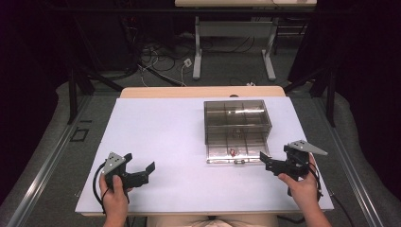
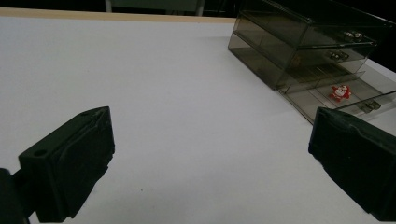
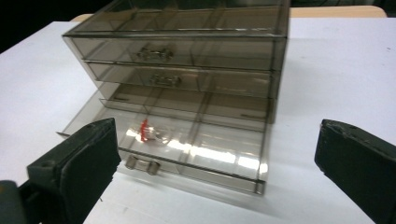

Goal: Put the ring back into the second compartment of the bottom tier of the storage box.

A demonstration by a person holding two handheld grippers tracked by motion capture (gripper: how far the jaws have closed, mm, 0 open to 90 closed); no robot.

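Observation:
A smoky clear drawer box [image 1: 237, 118] with three drawers stands right of centre on the white table top [image 1: 161, 132]. Its bottom drawer [image 1: 235, 152] is pulled out, and a small red and white figure [image 1: 232, 152] lies in it near the front. My right gripper [image 1: 275, 155] is open just right of the drawer's front, touching nothing. My left gripper [image 1: 140, 161] is open at the near left, far from the box. In the left gripper view the box [image 2: 299, 42] and figure [image 2: 341, 92] sit at upper right. The right gripper view faces the open drawer [image 3: 224, 149], its figure [image 3: 145, 131] and handle [image 3: 142, 165].
The two upper drawers [image 3: 177, 60] are closed. Bare white surface spreads left of the box and in front of it. Beyond the table's far wooden edge [image 1: 203, 91] are floor cables [image 1: 161, 61] and another table's legs [image 1: 197, 52].

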